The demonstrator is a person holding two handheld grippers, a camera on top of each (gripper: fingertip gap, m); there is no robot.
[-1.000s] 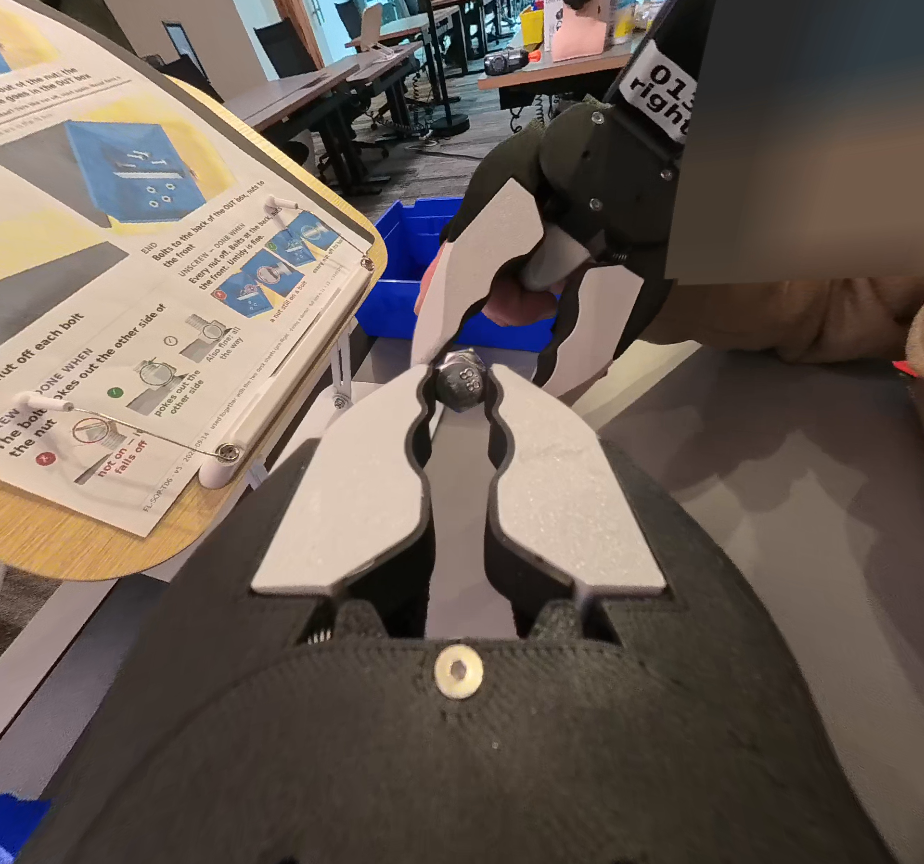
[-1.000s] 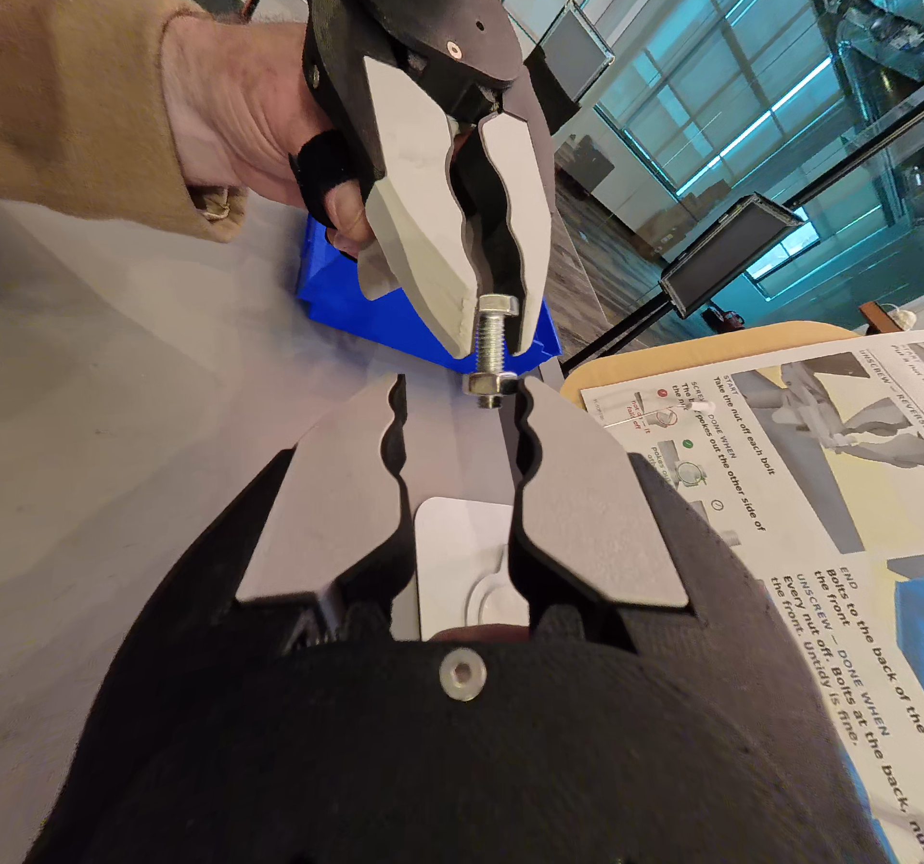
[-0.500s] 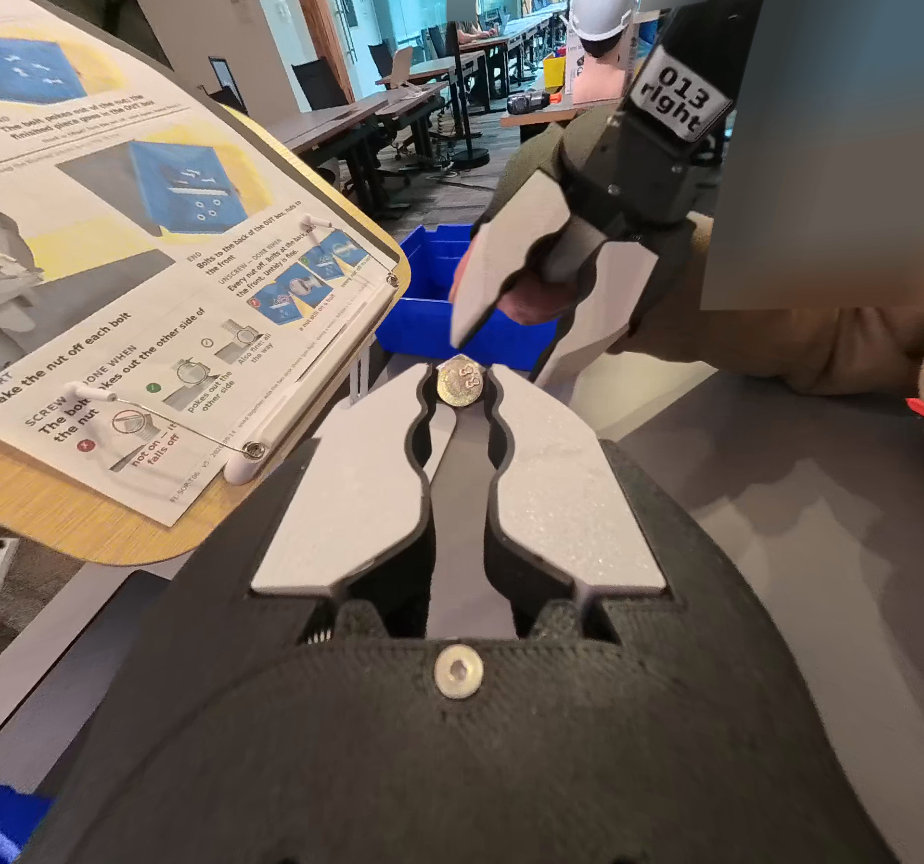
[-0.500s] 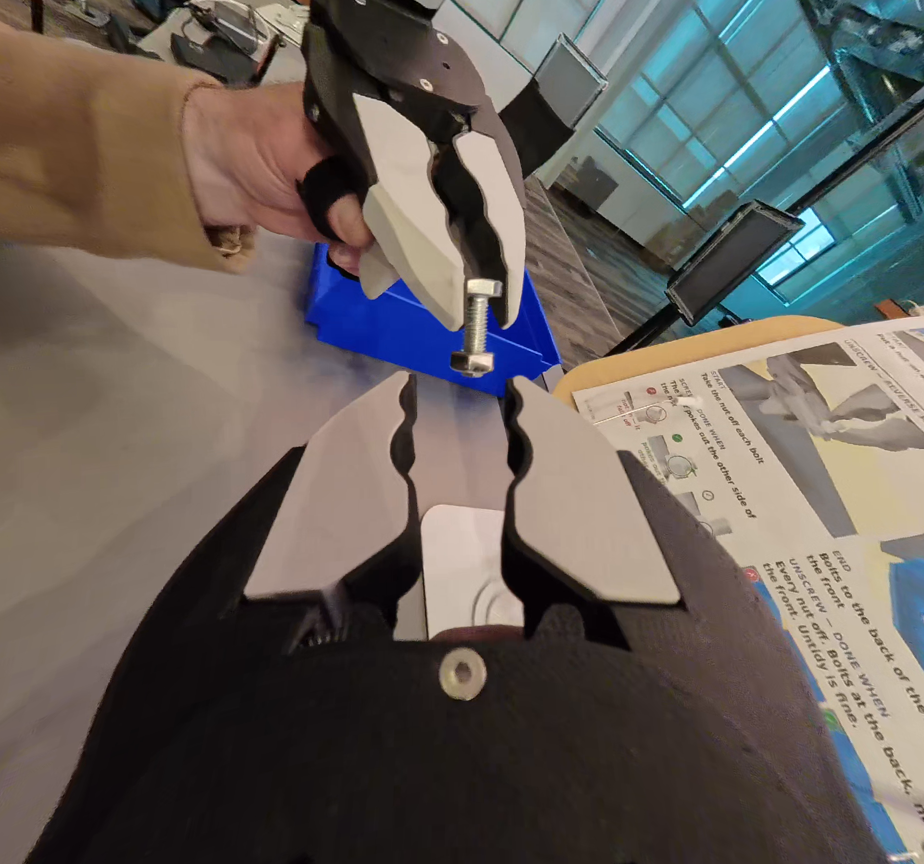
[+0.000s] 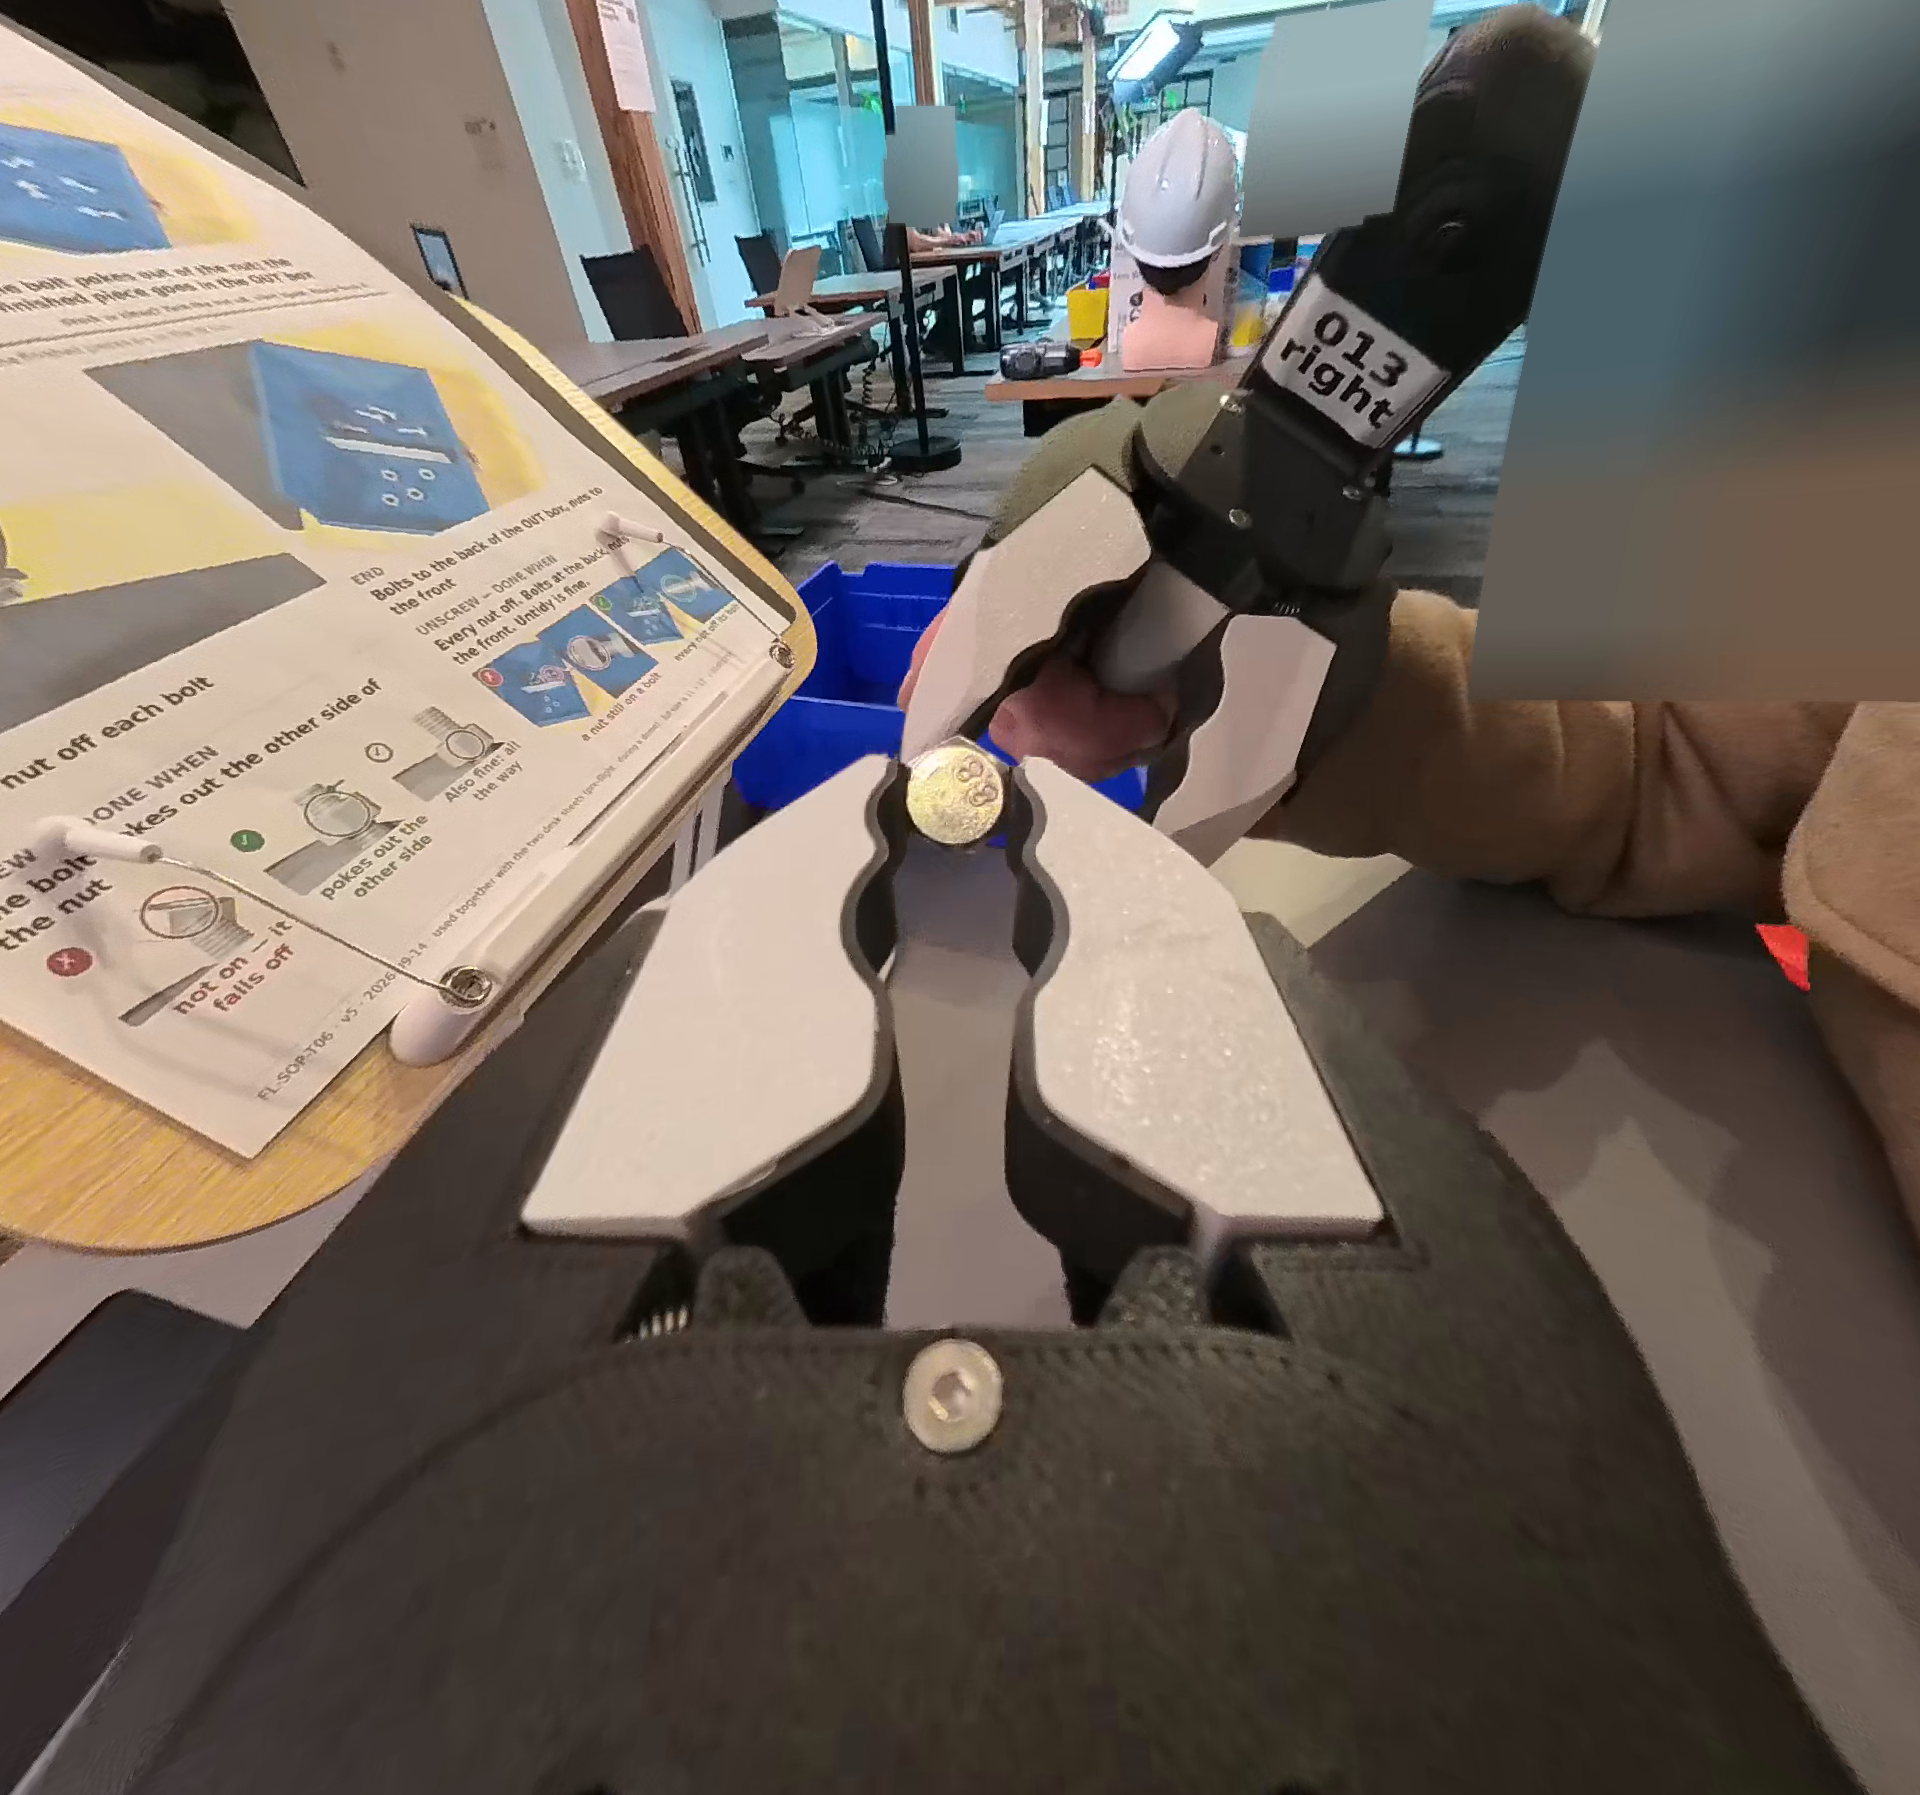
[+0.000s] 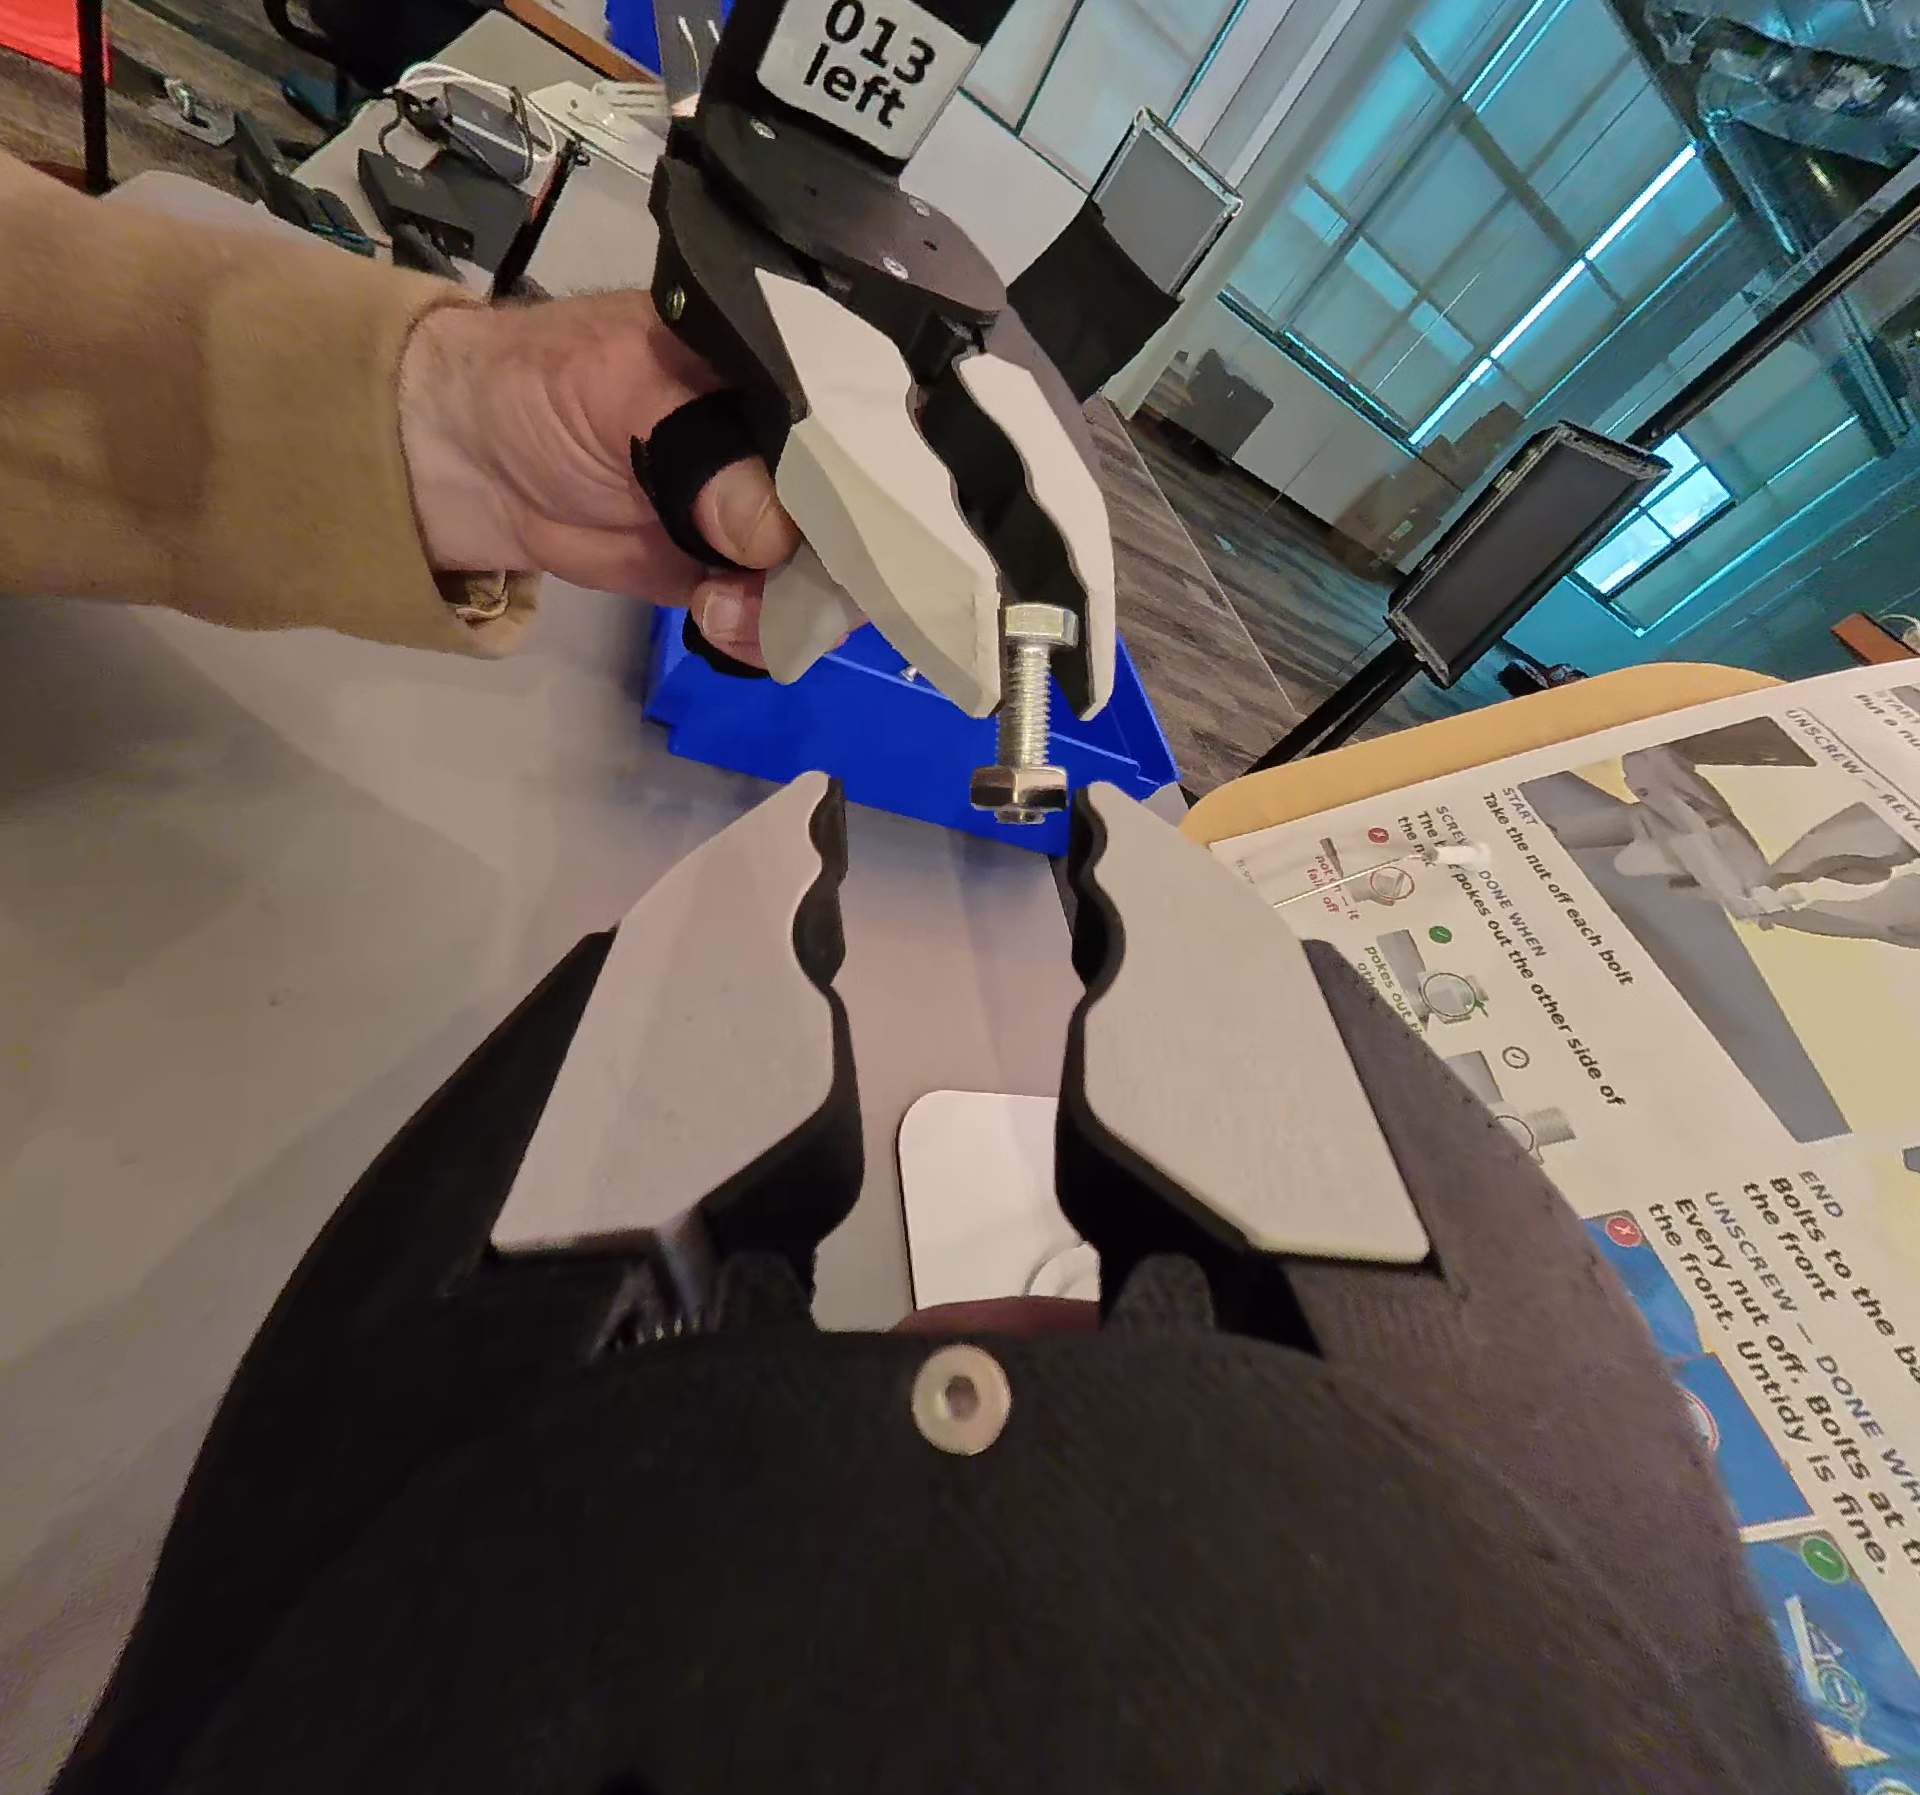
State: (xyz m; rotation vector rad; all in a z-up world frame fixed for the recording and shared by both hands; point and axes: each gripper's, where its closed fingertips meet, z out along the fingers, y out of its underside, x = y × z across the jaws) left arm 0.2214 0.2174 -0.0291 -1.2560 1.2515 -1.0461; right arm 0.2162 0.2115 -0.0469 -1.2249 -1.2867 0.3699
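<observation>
Bolt (image 6: pixel 1031 696): bright plated metal, threaded shank, smooth shiny head (image 5: pixel 956 796); a nut (image 6: pixel 1016 793) of the same metal sat near its lower end.
Left gripper (image 5: pixel 956 789): fingers (image 5: pixel 748 997) faced in pale grey matt plastic, finely grained; body of black ribbed plastic with one polished metal screw (image 5: pixel 952 1398).
Right gripper (image 6: pixel 956 800): the same grey matt finger plates (image 6: pixel 707 1018) and rough black body.
Blue bin (image 6: pixel 894 727): smooth glossy plastic.
Instruction sheet (image 5: pixel 260 665): printed paper, slight sheen, on a light wooden board (image 5: pixel 156 1163).
Table (image 6: pixel 260 914): grey, smooth, matt.
Sleeve (image 6: pixel 187 415): tan soft cloth.
</observation>
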